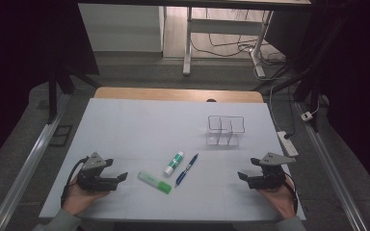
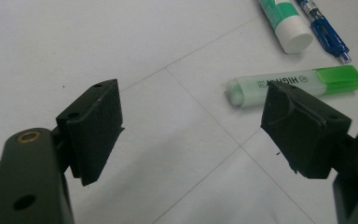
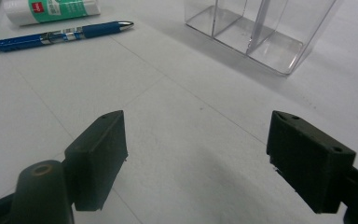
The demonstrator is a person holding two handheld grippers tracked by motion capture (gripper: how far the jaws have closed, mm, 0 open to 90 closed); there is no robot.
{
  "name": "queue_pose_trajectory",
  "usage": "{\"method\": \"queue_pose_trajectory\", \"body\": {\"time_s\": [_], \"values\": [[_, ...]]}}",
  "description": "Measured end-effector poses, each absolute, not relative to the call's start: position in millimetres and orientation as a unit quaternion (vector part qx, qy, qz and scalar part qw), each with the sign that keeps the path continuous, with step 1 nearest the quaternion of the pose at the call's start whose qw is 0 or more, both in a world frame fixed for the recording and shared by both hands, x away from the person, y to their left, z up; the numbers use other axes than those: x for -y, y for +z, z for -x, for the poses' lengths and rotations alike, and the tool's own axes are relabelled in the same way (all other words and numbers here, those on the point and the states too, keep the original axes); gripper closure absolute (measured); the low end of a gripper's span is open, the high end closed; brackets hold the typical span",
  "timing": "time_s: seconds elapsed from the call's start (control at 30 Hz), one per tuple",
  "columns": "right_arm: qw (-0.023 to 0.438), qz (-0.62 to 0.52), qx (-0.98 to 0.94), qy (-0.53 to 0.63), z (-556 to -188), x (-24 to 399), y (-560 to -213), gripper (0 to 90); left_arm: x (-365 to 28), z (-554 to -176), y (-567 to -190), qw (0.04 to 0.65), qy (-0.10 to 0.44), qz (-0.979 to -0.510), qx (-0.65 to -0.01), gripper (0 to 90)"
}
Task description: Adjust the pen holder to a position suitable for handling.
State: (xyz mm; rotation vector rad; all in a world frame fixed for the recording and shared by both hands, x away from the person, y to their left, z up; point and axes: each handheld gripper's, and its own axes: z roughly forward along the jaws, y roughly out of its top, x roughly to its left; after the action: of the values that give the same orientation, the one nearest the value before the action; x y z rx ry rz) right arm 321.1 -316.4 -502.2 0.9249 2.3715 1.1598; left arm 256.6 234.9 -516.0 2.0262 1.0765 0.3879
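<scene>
Fingers [image 2: 93, 130] spread above white table [image 1: 139, 125], grey floor [image 1: 139, 72], dim room

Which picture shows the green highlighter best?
The left gripper view: the highlighter lies close there, with its cap and printed letters easy to see, though one jaw covers a bit of it. The high view shows the whole highlighter, but small, beside the glue stick. The right gripper view catches just a green sliver at its left edge.
</scene>
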Motion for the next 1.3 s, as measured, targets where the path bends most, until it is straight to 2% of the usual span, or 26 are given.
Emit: {"method": "queue_pose_trajectory", "body": {"time_s": [0.6,1.3], "values": [[0.179,-0.321,-0.836,0.407,-322.2,312.6,-496.8,20.7,-235.0,-255.6,-516.6,0.395,0.161,-0.801,-0.420,21.0],[0.181,-0.339,-0.834,0.397,-327.5,310.0,-490.4,26.8,-234.9,-255.5,-516.1,0.393,0.165,-0.802,-0.418,21.2]]}}
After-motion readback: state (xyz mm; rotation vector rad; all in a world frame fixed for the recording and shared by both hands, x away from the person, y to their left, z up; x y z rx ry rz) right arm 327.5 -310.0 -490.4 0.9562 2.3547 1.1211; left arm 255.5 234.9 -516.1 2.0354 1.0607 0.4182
